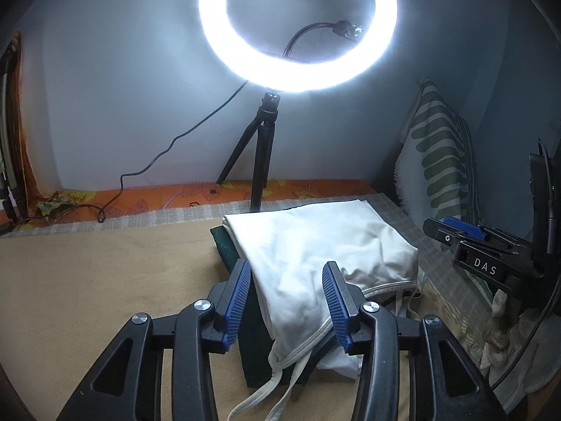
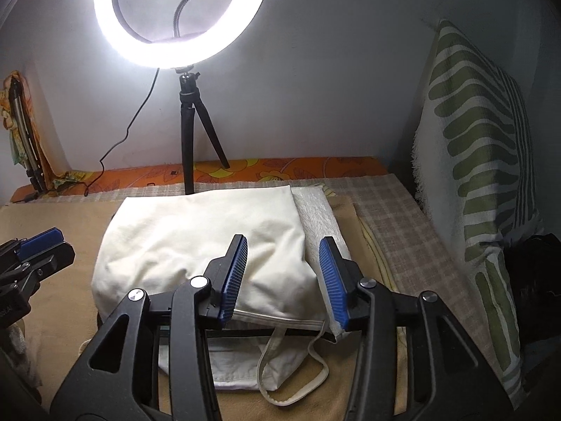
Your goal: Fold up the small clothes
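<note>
A cream-white small garment (image 1: 315,245) with thin straps lies folded on a dark green cloth (image 1: 228,249) on the tan bed cover. It also shows in the right wrist view (image 2: 196,242), its straps (image 2: 291,368) trailing toward me. My left gripper (image 1: 287,273) is open, its blue-padded fingers just above the garment's near left part. My right gripper (image 2: 282,245) is open over the garment's near right corner. The right gripper (image 1: 466,242) also shows in the left wrist view at the right edge; the left gripper (image 2: 38,245) shows in the right wrist view at the left edge.
A lit ring light (image 1: 298,24) on a black tripod (image 1: 261,151) stands behind the garment, its cable (image 1: 157,161) running left. A green-striped pillow (image 2: 480,161) leans on the right wall. A white textured cloth (image 2: 315,207) lies under the garment's right side.
</note>
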`<state>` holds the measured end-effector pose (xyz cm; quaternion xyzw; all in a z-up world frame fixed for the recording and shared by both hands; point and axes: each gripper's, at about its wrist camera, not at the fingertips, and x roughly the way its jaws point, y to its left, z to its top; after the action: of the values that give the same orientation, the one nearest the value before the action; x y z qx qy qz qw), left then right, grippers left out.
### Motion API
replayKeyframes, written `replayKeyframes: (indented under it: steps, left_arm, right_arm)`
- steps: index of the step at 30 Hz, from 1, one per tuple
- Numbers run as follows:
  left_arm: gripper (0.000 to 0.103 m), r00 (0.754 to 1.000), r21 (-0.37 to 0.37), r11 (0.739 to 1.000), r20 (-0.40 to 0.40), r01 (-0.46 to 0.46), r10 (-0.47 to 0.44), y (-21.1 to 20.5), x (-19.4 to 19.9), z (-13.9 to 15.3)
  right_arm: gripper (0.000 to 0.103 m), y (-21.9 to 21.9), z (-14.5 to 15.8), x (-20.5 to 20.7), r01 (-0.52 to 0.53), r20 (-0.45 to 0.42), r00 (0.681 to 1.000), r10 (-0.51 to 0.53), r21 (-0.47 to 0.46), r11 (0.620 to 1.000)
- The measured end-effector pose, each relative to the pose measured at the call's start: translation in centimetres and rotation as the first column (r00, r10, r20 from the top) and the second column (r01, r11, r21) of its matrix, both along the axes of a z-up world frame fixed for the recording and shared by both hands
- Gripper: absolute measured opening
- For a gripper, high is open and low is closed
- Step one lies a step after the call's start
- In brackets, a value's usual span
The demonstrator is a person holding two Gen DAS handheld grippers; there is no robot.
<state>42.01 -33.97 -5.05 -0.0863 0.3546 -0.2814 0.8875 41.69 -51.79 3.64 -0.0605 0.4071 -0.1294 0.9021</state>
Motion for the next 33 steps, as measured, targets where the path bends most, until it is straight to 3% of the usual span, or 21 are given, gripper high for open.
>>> replayKeyframes:
  steps: [8,16,25,28,33]
  left_arm:
    - [0.051,0.998,-0.011,1.000,0.060,-0.008,0.009,4.3,-4.1,4.2]
    - [0.069,0.992,-0.001,1.000,0.128,0.016,-0.015,8.1,-9.5,7.0]
    - [0.090,0.981,0.037,0.998,0.189,0.045,-0.051,11.2,-15.8,7.3]
    - [0.097,0.982,0.043,0.997,0.179,0.059,-0.066,12.3,-17.9,6.9]
    - [0.103,0.981,0.055,0.996,0.179,0.068,-0.077,13.9,-21.1,5.7]
  right_arm:
    - [0.044,4.3,5.1,-3.5,-0.015,0.051,0.999,0.016,-0.017,1.000]
    - [0.053,8.9,8.7,-9.0,-0.011,0.096,0.995,0.013,-0.015,1.000]
    - [0.065,11.8,9.4,-15.4,0.038,0.116,0.993,-0.040,0.018,0.999]
    - [0.077,12.6,8.9,-17.4,0.059,0.127,0.990,-0.065,0.043,0.997]
    - [0.080,14.4,6.9,-20.2,0.056,0.113,0.992,-0.061,0.038,0.998]
